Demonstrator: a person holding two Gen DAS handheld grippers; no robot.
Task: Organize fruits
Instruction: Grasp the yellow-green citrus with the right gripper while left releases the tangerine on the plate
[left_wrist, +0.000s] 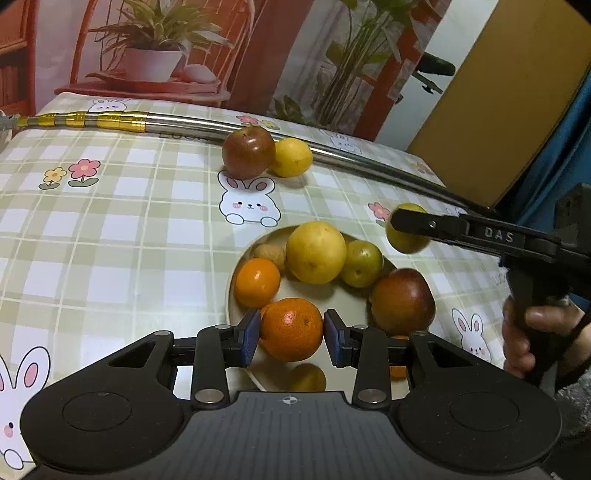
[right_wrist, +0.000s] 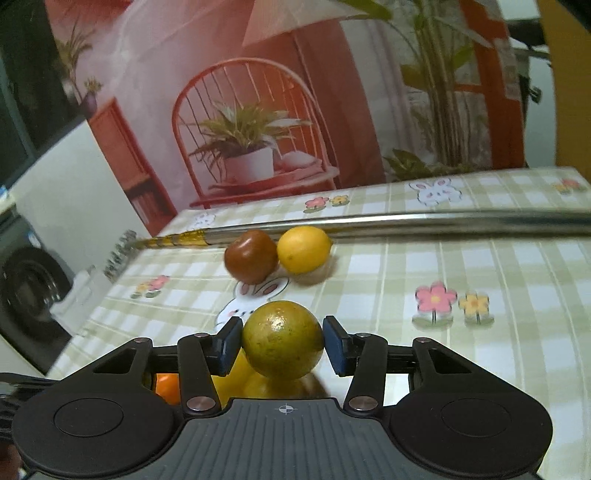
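Observation:
A cream plate (left_wrist: 236, 275) holds several fruits: a big yellow citrus (left_wrist: 316, 253), an orange (left_wrist: 256, 282), a greenish citrus (left_wrist: 362, 264), a red apple (left_wrist: 402, 301) and a walnut (left_wrist: 269, 254). My left gripper (left_wrist: 291, 336) is shut on an orange tangerine (left_wrist: 291, 328) above the plate's near side. My right gripper (right_wrist: 282, 341) is shut on a green-yellow citrus (right_wrist: 282, 339), held in the air; it also shows in the left wrist view (left_wrist: 406, 242) to the right of the plate. A red apple (left_wrist: 248, 151) and a lemon (left_wrist: 291, 157) lie together on the table farther back.
A long metal pole (left_wrist: 192, 127) with gold bands lies across the far side of the checked tablecloth (left_wrist: 110, 229), just behind the apple (right_wrist: 251, 258) and lemon (right_wrist: 303, 249). A backdrop with a printed chair and plants stands behind the table.

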